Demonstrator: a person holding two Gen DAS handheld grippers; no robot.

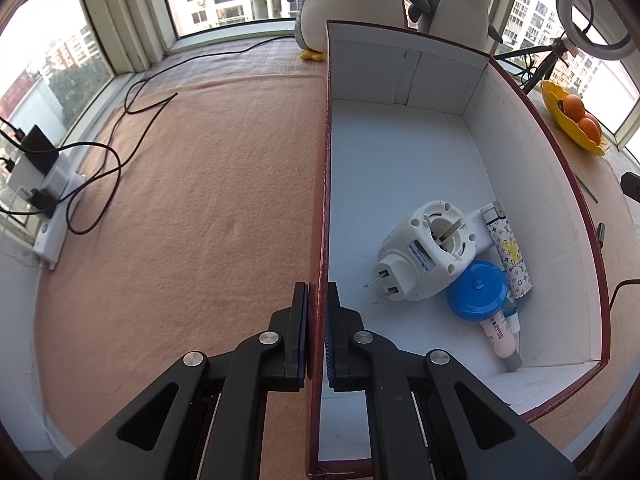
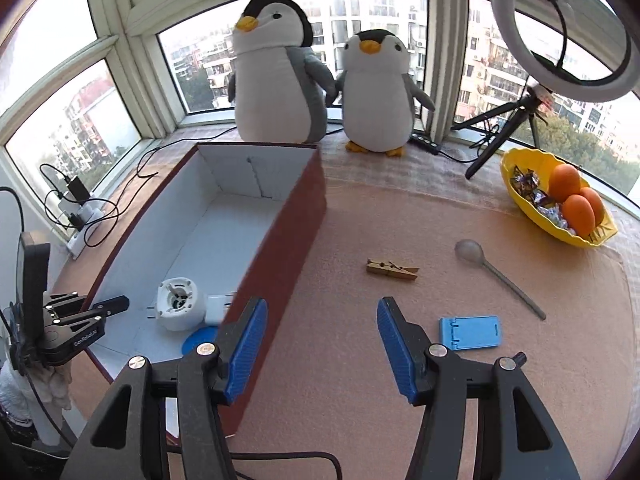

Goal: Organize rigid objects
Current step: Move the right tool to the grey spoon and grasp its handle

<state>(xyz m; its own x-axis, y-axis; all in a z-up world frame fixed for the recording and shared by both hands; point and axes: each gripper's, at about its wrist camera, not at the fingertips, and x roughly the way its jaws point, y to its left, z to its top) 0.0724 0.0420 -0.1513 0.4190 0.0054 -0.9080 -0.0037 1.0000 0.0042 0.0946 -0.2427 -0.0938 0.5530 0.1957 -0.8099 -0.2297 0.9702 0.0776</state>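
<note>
Our left gripper (image 1: pixel 318 312) pinches the box (image 1: pixel 325 200) by its near left wall, and inside, near the right wall, lie a white plug-in device (image 1: pixel 424 252), a blue lid (image 1: pixel 476 294) and tubes (image 1: pixel 502 334). Our right gripper (image 2: pixel 320 344) stands half open and empty over the mat (image 2: pixel 400 240); beyond it lie a clothespin (image 2: pixel 392 269), a spoon (image 2: pixel 496 270) and a blue stand (image 2: pixel 470 332).

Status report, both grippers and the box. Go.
Left gripper clamped on box wall. Right gripper open, empty. Clothespin, spoon, blue stand outside. Nothing in the way.
</note>
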